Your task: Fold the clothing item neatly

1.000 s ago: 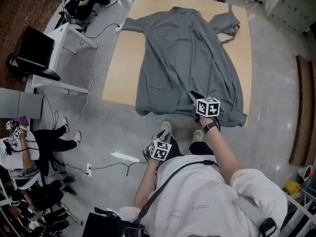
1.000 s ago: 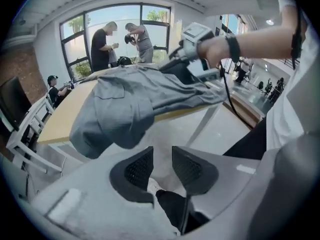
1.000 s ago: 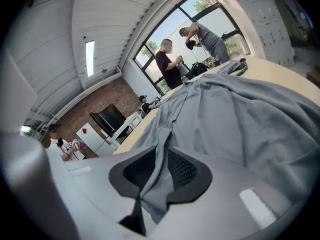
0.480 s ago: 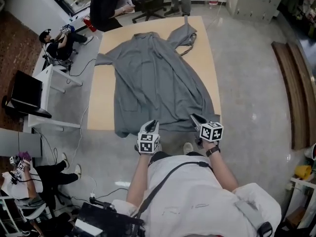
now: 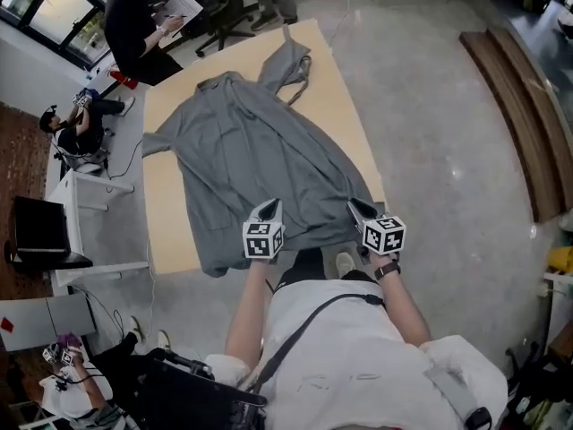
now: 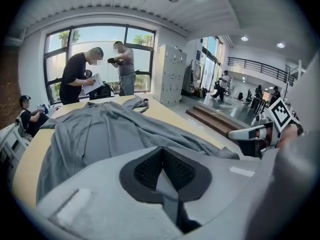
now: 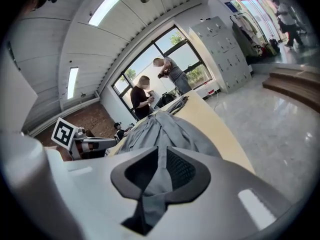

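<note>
A long grey garment (image 5: pixel 251 150) lies spread on a tan table (image 5: pixel 166 227), collar at the far end and hem at the near edge. My left gripper (image 5: pixel 271 207) sits at the hem's near left part. Its jaws have just been closing, and in the left gripper view (image 6: pixel 162 165) grey cloth (image 6: pixel 100 134) shows pinched between the pads. My right gripper (image 5: pixel 355 208) is at the hem's near right corner, shut on a fold of the cloth (image 7: pixel 165 129) that runs down between its pads (image 7: pixel 159 173).
A person in black (image 5: pixel 134 25) stands at the table's far left corner beside an office chair (image 5: pixel 219 7). Another person (image 5: pixel 72 124) sits on the floor at the left, near a white desk (image 5: pixel 85 195). Wooden steps (image 5: pixel 506 106) lie to the right.
My left gripper rose from beside my legs to the garment's near hem and shut on it. My right gripper stayed on the hem. The view swung, so the table now lies slanted.
</note>
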`<state>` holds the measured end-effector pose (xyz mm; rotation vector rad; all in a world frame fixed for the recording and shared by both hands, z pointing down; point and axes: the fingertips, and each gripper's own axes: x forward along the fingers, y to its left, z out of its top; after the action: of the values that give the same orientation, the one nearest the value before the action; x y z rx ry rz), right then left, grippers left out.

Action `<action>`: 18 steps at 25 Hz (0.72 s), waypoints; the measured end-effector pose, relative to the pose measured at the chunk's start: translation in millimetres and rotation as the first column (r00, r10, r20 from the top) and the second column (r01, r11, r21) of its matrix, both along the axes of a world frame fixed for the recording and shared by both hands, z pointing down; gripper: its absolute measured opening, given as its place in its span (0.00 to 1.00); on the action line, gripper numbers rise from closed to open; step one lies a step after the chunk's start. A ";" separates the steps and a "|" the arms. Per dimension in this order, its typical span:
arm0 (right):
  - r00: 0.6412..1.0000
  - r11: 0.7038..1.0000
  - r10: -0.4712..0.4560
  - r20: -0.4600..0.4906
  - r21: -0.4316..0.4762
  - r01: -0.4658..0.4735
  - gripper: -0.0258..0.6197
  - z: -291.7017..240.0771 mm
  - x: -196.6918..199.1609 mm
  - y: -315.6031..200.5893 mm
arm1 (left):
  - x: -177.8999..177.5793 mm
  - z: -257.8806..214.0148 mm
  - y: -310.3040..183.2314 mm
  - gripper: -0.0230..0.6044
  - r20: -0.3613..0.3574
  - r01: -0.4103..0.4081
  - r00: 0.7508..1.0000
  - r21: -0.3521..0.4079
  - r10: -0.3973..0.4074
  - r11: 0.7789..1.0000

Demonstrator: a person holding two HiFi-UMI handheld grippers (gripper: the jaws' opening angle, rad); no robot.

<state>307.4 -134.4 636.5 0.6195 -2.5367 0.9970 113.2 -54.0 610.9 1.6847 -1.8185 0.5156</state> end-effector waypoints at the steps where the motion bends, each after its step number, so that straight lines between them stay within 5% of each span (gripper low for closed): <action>1: 1.000 1.000 0.008 -0.012 0.003 -0.008 0.10 1.9 -1.6 -5.5 | -10.0 1.0 -13.5 0.04 0.004 -0.010 1.000 -0.002 0.010 1.000; 10: 0.986 0.999 0.041 -0.164 0.034 -0.036 0.12 15.5 -38.6 -48.4 | -118.1 15.0 -150.1 0.06 0.040 -0.103 0.994 -0.064 0.105 0.993; 18: 0.953 0.994 0.096 -0.287 0.076 -0.077 0.13 37.1 -71.5 -98.5 | -206.7 53.1 -278.5 0.17 0.138 -0.226 0.958 -0.173 0.251 0.959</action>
<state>235.9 -232.9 673.6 0.8372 -2.3052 0.7881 -93.5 -332.6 663.9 1.8077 -1.6395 0.8951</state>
